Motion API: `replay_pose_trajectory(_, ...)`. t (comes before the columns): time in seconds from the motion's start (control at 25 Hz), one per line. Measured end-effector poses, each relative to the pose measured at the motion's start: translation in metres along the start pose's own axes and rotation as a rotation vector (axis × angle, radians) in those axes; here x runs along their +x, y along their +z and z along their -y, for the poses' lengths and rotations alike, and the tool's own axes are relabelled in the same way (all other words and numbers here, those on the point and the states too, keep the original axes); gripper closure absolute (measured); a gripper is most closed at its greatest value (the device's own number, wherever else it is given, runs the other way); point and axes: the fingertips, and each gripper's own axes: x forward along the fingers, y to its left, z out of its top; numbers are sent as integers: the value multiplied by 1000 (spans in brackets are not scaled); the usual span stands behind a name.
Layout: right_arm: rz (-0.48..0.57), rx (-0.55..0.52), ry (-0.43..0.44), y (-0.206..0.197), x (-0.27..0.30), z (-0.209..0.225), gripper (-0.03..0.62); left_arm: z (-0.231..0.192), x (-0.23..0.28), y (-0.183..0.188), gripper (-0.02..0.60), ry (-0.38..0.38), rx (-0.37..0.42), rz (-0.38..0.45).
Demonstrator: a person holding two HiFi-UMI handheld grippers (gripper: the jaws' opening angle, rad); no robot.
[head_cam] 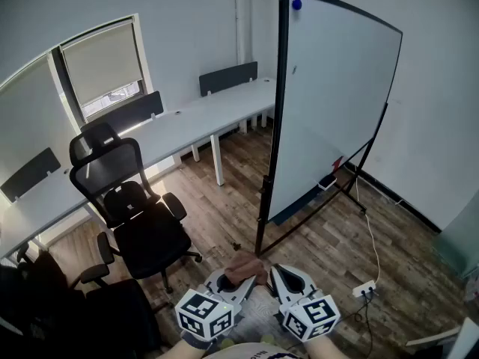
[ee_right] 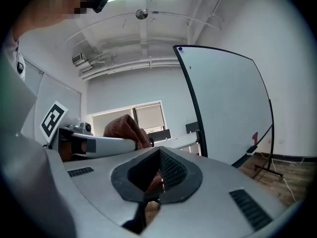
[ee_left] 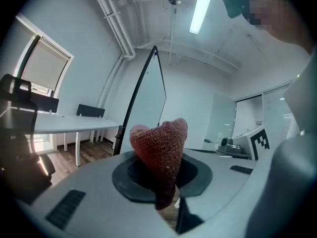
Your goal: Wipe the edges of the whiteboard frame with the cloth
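A whiteboard [head_cam: 329, 103] with a black frame [head_cam: 278, 111] stands on a wheeled stand ahead of me, turned edge-on to the left. It also shows in the left gripper view as a whiteboard [ee_left: 148, 100] and in the right gripper view as a whiteboard [ee_right: 225, 103]. Low in the head view my left gripper [head_cam: 251, 279] is shut on a bunched reddish-brown cloth [head_cam: 242, 266], which sticks up between the jaws as a cloth [ee_left: 159, 145]. My right gripper [head_cam: 278, 274] sits right beside it, jaws together, holding nothing. Both grippers are well short of the board.
Two black office chairs [head_cam: 138, 215] stand to the left on the wood floor. A long white desk [head_cam: 187, 122] runs along the windowed wall. A power strip [head_cam: 364, 289] with its cable lies on the floor at the right. A blue magnet [head_cam: 296, 4] sits at the board's top.
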Motion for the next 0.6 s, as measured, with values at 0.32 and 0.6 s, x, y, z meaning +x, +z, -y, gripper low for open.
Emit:
replay_pose_trajectory(0.32,1,-3,2,1,5,3,591,-3,6,2,512,0,5,-1)
replay_pose_trajectory(0.6,31,47,-10,7,1,11,589,-6,4,3,512,6,13,1)
